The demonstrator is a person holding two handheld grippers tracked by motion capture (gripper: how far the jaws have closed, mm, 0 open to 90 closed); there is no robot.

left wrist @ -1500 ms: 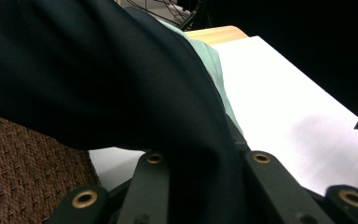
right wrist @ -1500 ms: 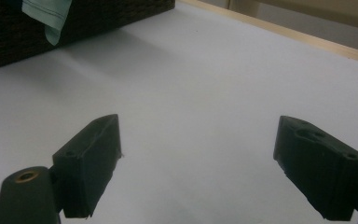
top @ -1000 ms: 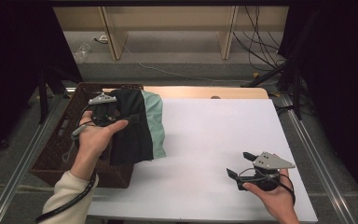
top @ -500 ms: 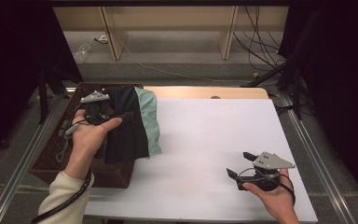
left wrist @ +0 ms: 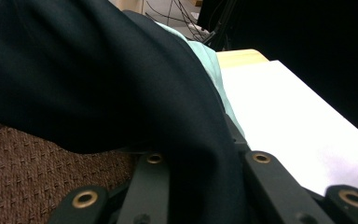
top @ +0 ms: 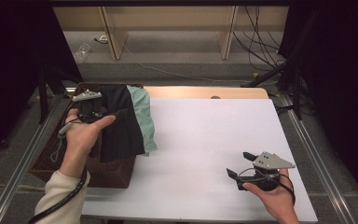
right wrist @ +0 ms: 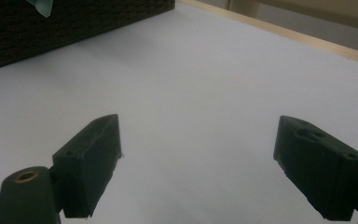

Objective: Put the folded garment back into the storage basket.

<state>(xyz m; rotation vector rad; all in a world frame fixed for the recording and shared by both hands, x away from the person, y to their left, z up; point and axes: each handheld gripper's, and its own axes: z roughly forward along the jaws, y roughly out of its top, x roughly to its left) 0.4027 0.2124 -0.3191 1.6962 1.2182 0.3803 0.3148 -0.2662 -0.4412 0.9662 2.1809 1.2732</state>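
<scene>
White tabletop (top: 200, 140), left gripper (top: 114, 113) level over basket (top: 107, 173) — fingers clamped on dark cloth (top: 119, 126), right gripper (top: 242, 164) low, fingers apart.

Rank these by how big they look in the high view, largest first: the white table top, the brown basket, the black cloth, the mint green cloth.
1. White table top
2. Brown basket, partly covered by cloth
3. Black cloth
4. Mint green cloth, mostly hidden under the black cloth, so its real size is unsure

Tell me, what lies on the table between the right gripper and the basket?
Nothing: in the high view, bare white table separates the right gripper from the basket.
</scene>
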